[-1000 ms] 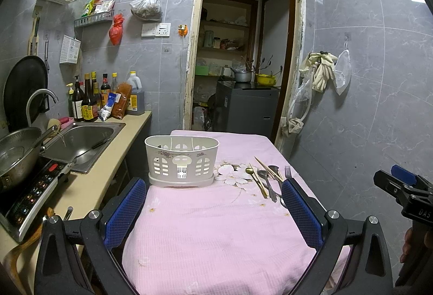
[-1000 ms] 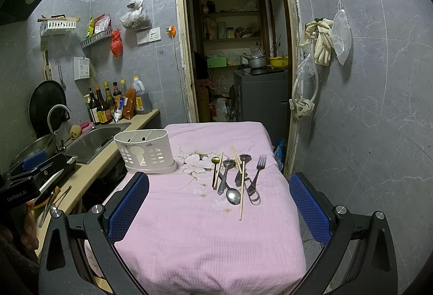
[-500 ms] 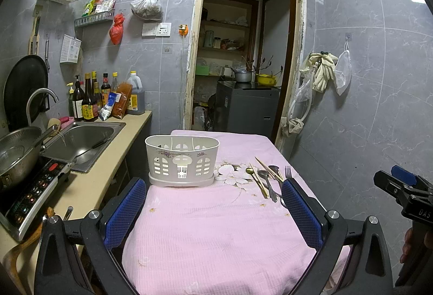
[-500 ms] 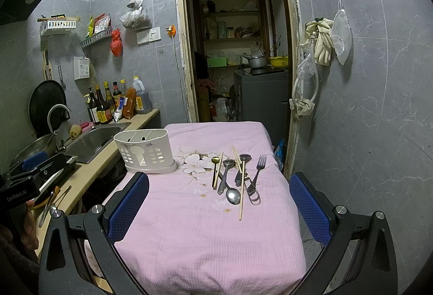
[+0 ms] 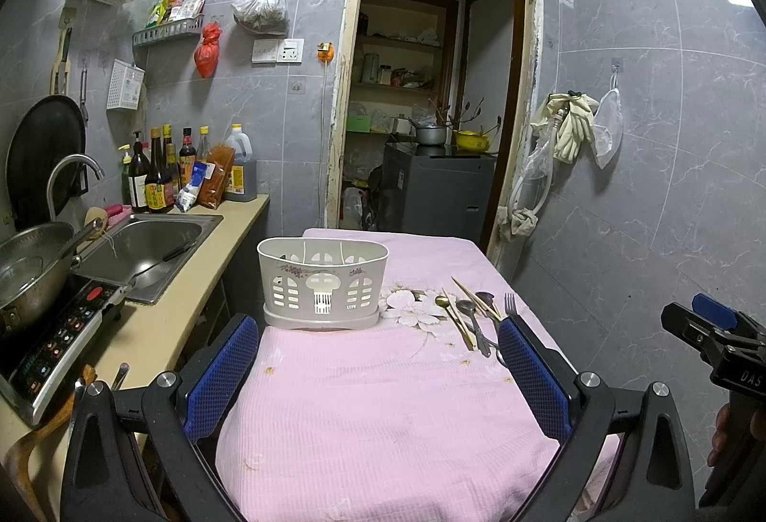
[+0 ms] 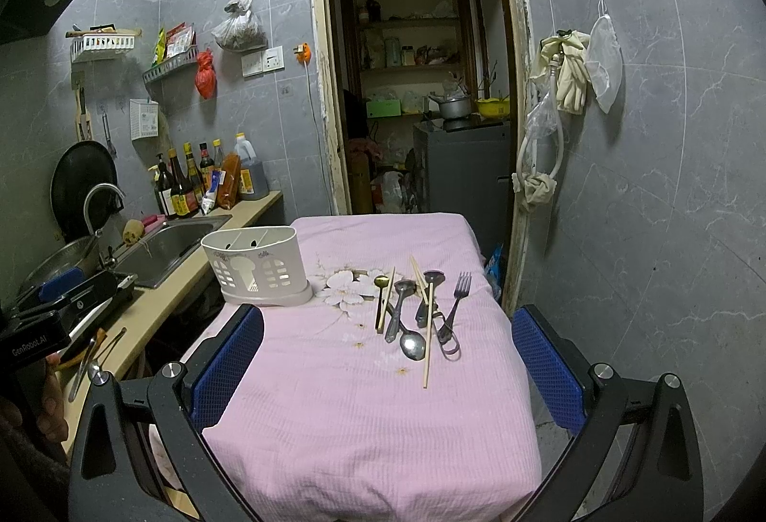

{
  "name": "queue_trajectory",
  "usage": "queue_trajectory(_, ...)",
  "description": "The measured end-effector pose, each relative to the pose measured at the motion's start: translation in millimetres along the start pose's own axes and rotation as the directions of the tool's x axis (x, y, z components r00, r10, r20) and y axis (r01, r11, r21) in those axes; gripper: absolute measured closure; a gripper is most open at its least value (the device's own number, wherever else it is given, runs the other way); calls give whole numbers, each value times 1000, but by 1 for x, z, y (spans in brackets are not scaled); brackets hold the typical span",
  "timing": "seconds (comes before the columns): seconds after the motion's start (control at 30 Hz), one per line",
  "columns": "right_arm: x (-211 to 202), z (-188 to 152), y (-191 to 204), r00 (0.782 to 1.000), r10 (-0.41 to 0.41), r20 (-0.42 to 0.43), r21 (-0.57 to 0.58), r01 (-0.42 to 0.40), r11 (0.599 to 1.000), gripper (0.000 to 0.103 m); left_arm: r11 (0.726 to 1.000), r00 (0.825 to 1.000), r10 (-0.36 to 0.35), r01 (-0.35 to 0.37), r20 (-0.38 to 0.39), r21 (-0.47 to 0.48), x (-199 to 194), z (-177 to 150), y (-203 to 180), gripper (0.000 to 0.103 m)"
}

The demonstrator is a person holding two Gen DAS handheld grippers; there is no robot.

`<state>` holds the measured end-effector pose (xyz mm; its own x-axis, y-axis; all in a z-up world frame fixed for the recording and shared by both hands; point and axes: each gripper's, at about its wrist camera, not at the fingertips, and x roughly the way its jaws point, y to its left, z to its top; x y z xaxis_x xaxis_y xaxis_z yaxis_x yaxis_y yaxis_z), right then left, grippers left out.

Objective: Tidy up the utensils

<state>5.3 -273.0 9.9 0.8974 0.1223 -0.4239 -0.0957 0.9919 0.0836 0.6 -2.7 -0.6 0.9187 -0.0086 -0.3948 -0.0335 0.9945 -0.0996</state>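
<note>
Our left gripper (image 5: 378, 371) has its blue-padded fingers (image 5: 220, 373) spread wide with nothing between them, and our right gripper (image 6: 388, 371) is the same, wide apart and empty. Both hang over the near end of the table (image 6: 364, 426), which is covered in a pink cloth, well short of anything we need to pick up.

We judge that the task has not begun: no utensil is in a grip, and the white holder (image 6: 256, 266) looks empty, as far as we can see into it. It stands upright on the far left part of the table. The utensils lie in a loose pile to its right: a fork (image 6: 457, 297) at the right edge, a big spoon (image 6: 411, 342), a small gold spoon (image 6: 381, 282), and chopsticks (image 6: 427, 330) laid across the others.

The next move, we think, calls for the right gripper to reach forward and down to one piece at the edge of the pile. The fork is the least tangled, though its handle touches a neighbour. The crossed chopsticks could drag along with anything lifted from under them. The soft cloth may make a flat handle hard to pinch.

On the left, the counter (image 5: 158, 330), the sink (image 5: 143, 244) and the hob with a pan stand close to the table, so the left arm has little room on that side
</note>
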Motion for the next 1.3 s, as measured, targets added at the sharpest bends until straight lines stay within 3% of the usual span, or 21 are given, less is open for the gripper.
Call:
queue_trajectory(0.8, 5, -5, 6, 1000, 8, -12, 10, -8, 1000, 1, 1000, 1000, 8, -8, -7, 3, -1, 1, -3, 2)
queue_trajectory(1.0, 17, -17, 17, 1000, 12, -26, 15, -12, 1000, 1, 1000, 1000, 25, -25, -17, 4, 4, -6, 22, 2)
queue_trajectory(1.3, 20, -12, 16, 999, -3, -37, 11, 4, 1000, 1, 998, 998, 56, -55, -14, 12, 11, 1, 24, 2)
